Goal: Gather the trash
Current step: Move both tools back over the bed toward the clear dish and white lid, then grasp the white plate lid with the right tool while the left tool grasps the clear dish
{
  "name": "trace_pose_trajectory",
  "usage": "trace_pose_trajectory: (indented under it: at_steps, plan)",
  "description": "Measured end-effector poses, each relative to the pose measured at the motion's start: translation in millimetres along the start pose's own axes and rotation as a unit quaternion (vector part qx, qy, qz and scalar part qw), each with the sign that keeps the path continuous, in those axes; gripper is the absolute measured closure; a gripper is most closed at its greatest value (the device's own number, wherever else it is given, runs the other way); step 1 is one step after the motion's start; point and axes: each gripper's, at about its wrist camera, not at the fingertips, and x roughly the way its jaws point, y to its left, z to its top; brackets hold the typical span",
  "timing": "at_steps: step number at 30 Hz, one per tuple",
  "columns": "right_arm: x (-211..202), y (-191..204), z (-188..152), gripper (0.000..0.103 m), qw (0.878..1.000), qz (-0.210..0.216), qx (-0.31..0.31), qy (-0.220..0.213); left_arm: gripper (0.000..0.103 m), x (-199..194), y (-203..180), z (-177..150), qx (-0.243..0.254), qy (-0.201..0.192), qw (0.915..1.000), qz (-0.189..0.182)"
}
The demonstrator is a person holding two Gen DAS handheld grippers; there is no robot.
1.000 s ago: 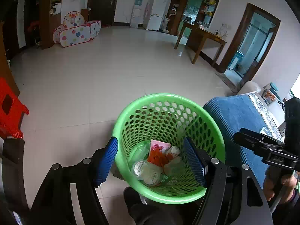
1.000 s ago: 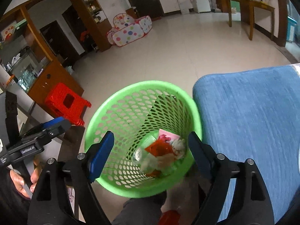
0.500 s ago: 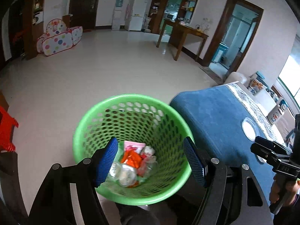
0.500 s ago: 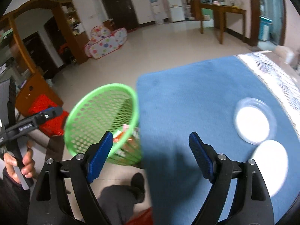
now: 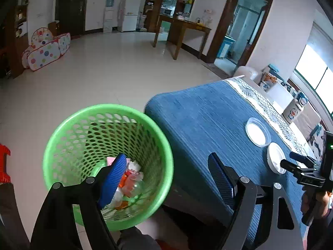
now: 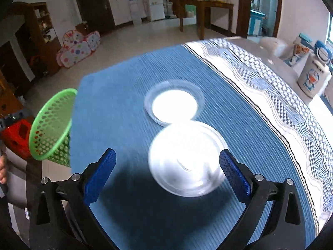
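Trash (image 5: 127, 179) fills the basket (image 5: 68, 125) beside the tabletop (image 6: 124, 95); right tongs (image 6: 167, 171) are opening, empty, to span the lid (image 6: 187, 158); left tongs (image 5: 166, 179) are opening, empty.

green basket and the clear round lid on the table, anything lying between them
Nothing: in the right wrist view only bare blue tablecloth runs from the green basket to the clear round lid.

Green basket (image 5: 62, 145) – blue ribbed cloth (image 6: 124, 87), white lids (image 6: 185, 158)
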Motion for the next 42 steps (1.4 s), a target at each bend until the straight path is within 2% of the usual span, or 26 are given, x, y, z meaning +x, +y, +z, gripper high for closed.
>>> trace_pose_trajectory:
  at_steps: [6,18,23,34,36,42]
  plan:
    - [19.6,-7.8,-5.7,0.005,1.000,-0.004,-0.007,0.023,0.024,10.3,-21.4,4.6,0.013,0.009,0.9999,-0.008]
    - [25.1,-9.8,-3.9,0.005,0.999,-0.012,-0.015,0.026,0.024,32.6,-47.9,12.3,0.033,0.025,0.9990,-0.016]
    - [20.4,-12.3,-6.4,0.005,1.000,-0.012,-0.010,0.027,0.024,37.9,-52.6,12.1,0.037,0.030,0.9987,-0.020]
    - [-5.3,-24.5,-20.7,0.005,1.000,0.014,0.011,0.010,0.022,41.2,-52.1,10.5,0.036,0.035,0.9985,-0.022]
    - [-2.2,-24.5,-21.1,0.005,1.000,0.003,0.004,0.016,0.022,41.9,-52.6,10.3,0.035,0.037,0.9984,-0.024]
    - [15.6,-25.6,-19.3,0.005,0.999,0.017,-0.003,0.035,0.021,43.8,-58.7,11.7,0.039,0.040,0.9979,-0.032]
